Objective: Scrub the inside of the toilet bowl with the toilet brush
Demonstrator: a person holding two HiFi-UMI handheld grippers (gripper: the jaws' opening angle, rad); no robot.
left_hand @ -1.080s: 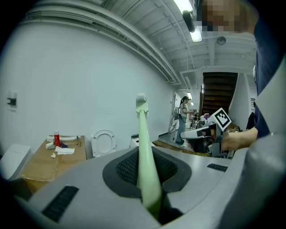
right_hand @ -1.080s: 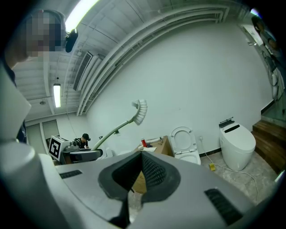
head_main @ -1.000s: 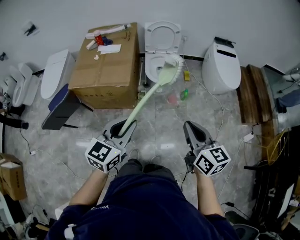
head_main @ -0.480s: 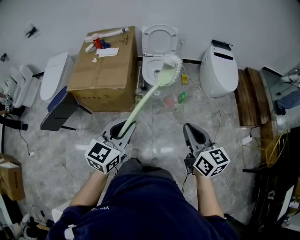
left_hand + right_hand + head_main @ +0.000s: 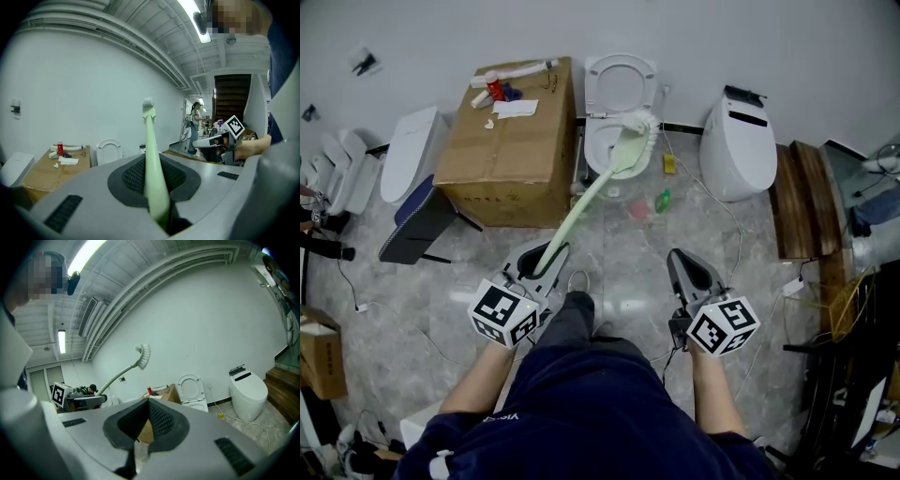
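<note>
Scrubbing has not begun, by the look of it. The left gripper [image 5: 546, 261] has its jaws clamped on the lower end of the toilet brush [image 5: 589, 195]. From the head view the bristle end lines up over the toilet [image 5: 595, 150], whose lid is up, but the right gripper view shows the brush raised high in the air, clear of the bowl. The right gripper [image 5: 686, 270] carries nothing, its jaw tips together. Lowering and scrubbing remain. Against a second ago, the grip is unchanged and the person's leg has stepped forward.
</note>
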